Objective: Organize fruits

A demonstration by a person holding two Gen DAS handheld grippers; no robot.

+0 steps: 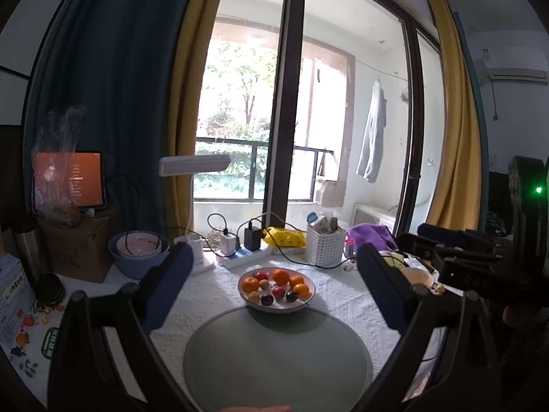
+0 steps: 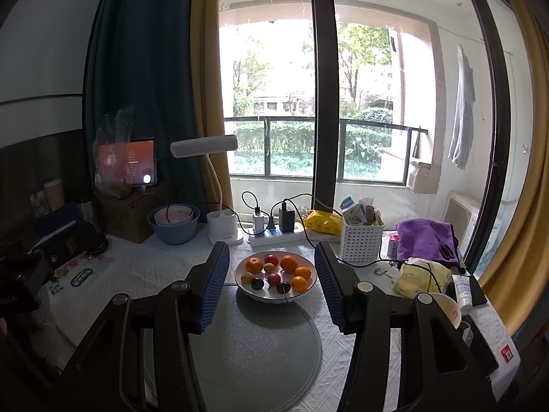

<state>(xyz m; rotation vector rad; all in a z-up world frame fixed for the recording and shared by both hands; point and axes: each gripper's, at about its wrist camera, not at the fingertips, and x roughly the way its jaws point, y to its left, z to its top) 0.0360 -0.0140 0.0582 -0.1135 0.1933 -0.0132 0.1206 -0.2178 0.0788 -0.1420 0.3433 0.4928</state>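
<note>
Partly hidden, the round grey mat is cut off by the frame edge and by both claws' arms. Beyond it a white bowl holds oranges, dark cherries and small red fruit. Left claw and right claw both stand open, empty, short of the bowl.

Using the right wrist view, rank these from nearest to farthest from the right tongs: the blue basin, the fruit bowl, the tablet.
1. Fruit bowl: just ahead of the right tongs, centred between the fingers.
2. Blue basin: farther back, to the left by the lamp base.
3. Tablet: farthest, at the back left on a cardboard box.
</note>
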